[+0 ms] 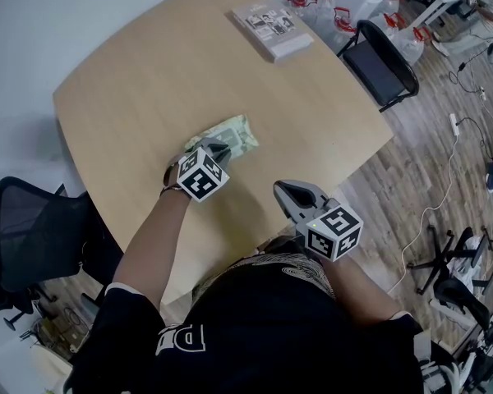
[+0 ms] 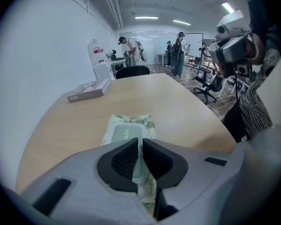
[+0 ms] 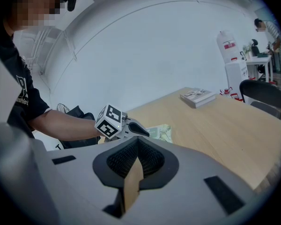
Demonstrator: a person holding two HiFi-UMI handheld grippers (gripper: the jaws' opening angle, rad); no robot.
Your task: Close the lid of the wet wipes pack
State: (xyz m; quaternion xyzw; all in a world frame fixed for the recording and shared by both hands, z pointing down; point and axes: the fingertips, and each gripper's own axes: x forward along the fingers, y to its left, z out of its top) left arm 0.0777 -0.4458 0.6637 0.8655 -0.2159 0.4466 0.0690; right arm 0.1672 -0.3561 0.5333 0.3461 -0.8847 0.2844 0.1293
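The wet wipes pack (image 1: pixel 233 135), pale green with a leaf print, lies flat on the round wooden table (image 1: pixel 140 72). In the left gripper view its light green lid (image 2: pixel 123 136) looks flat on top of the pack (image 2: pixel 145 123). My left gripper (image 1: pixel 218 148) is over the pack's near end with its jaws shut, only a thin slit between the pads (image 2: pixel 125 158). My right gripper (image 1: pixel 284 190) hovers shut and holds nothing near the table's front edge, right of the pack. The right gripper view shows the left gripper (image 3: pixel 138 129) over the pack (image 3: pixel 161 132).
A book (image 1: pixel 273 29) lies at the table's far edge. A black chair (image 1: pixel 383 66) stands at the right of the table, and another chair (image 1: pixel 29 236) at the near left. Water bottles (image 1: pixel 329 2) sit on the floor behind. A white wall runs along the left.
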